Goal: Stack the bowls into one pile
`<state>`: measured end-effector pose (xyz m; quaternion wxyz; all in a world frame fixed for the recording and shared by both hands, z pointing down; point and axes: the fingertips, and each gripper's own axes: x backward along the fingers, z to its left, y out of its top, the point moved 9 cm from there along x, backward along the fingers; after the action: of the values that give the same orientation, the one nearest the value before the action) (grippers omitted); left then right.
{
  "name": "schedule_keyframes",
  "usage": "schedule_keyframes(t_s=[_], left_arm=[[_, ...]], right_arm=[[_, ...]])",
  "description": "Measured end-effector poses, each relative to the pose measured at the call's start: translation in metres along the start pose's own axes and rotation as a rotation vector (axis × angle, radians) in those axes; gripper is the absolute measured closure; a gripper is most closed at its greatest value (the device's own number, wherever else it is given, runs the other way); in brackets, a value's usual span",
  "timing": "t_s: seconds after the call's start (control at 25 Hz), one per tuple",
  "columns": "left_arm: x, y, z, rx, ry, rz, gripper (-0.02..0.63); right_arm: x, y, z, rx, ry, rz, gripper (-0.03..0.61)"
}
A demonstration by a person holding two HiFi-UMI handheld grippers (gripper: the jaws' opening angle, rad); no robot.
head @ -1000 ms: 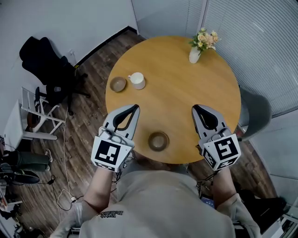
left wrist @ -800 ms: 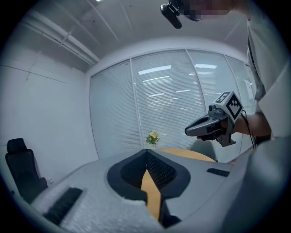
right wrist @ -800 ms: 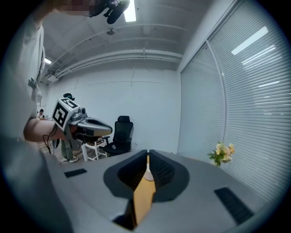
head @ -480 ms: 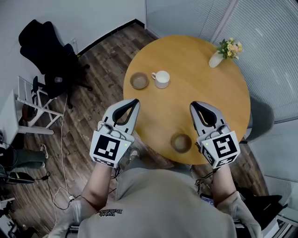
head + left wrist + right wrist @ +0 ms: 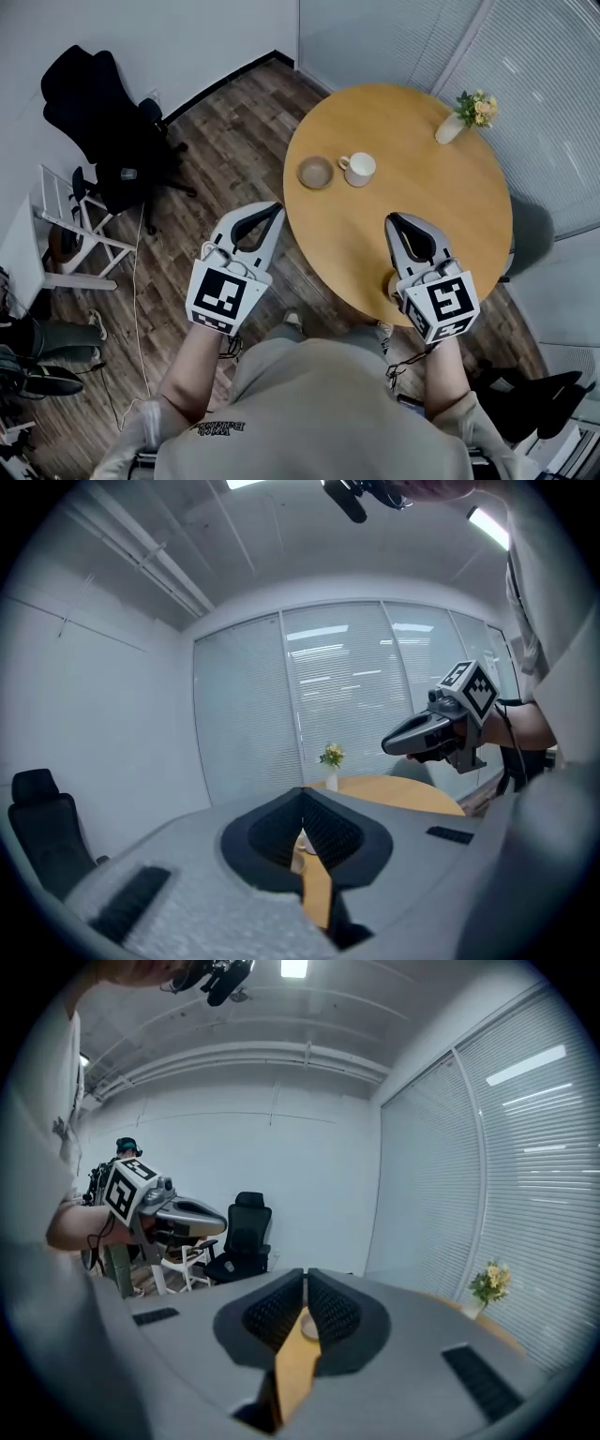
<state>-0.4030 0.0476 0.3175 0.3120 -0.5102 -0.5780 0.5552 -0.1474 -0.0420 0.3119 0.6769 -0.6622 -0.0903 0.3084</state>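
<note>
A brown bowl [image 5: 315,172] sits near the far left edge of the round wooden table [image 5: 422,197], beside a white cup [image 5: 359,169]. A second bowl [image 5: 390,284] lies at the table's near edge, mostly hidden by my right gripper [image 5: 392,218]. That gripper hovers over the table, jaws shut and empty; in the right gripper view a bowl [image 5: 307,1327] shows through the slit behind its tips [image 5: 306,1279]. My left gripper [image 5: 272,206] is shut and empty, over the floor just left of the table; its tips [image 5: 302,803] meet.
A white vase with flowers [image 5: 469,114] stands at the table's far right. A black office chair [image 5: 103,122] and a white folding chair [image 5: 70,225] stand on the wood floor to the left. Cables lie on the floor. Window blinds line the far wall.
The table has slid rightward in the head view, so my left gripper is now off its edge. The near bowl has passed under my right gripper. Both grippers stay shut.
</note>
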Motion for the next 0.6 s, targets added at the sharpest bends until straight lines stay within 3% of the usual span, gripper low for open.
schedule_keyframes(t_s=[0.6], left_arm=[[0.007,0.004,0.001,0.024,-0.010,0.034,0.594]], right_arm=[[0.007,0.018,0.011,-0.002,0.022,-0.015,0.541]])
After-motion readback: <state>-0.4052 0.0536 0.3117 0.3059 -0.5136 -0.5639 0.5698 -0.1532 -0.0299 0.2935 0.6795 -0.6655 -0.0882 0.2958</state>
